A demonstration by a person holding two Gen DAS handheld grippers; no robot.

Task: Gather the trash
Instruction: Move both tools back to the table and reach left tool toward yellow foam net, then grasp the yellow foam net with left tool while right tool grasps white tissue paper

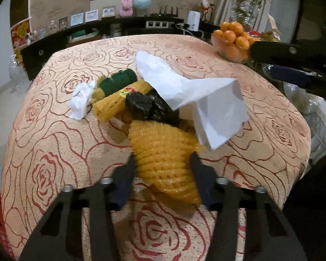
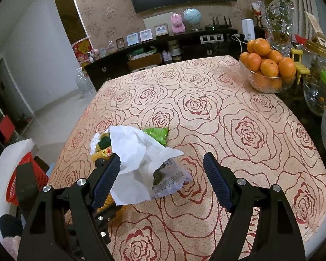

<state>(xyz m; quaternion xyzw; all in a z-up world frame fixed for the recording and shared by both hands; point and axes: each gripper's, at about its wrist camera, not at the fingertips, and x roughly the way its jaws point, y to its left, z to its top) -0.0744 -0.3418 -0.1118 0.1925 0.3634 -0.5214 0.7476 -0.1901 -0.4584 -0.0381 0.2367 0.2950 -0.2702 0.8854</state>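
A pile of trash lies on the rose-patterned tablecloth [image 1: 54, 134]. In the left wrist view my left gripper [image 1: 163, 163] is shut on a yellow foam net [image 1: 160, 143], whose sides touch both pads. Behind it lie a black bag [image 1: 143, 106], a second yellow net [image 1: 110, 106], a green net [image 1: 117, 80], a crumpled tissue [image 1: 80, 100] and a big white paper sheet [image 1: 206, 95]. In the right wrist view my right gripper [image 2: 162, 158] stands open above the white paper [image 2: 137, 152] and a printed plastic wrapper [image 2: 171, 180], touching neither. A green wrapper [image 2: 157, 134] lies behind the paper.
A glass bowl of oranges [image 2: 267, 69] stands at the table's far right corner, with glass vases and jars [image 2: 317, 95] along the right side. A red mesh basket [image 2: 26, 174] stands off the table's left edge. A dark sideboard [image 2: 163, 50] runs behind.
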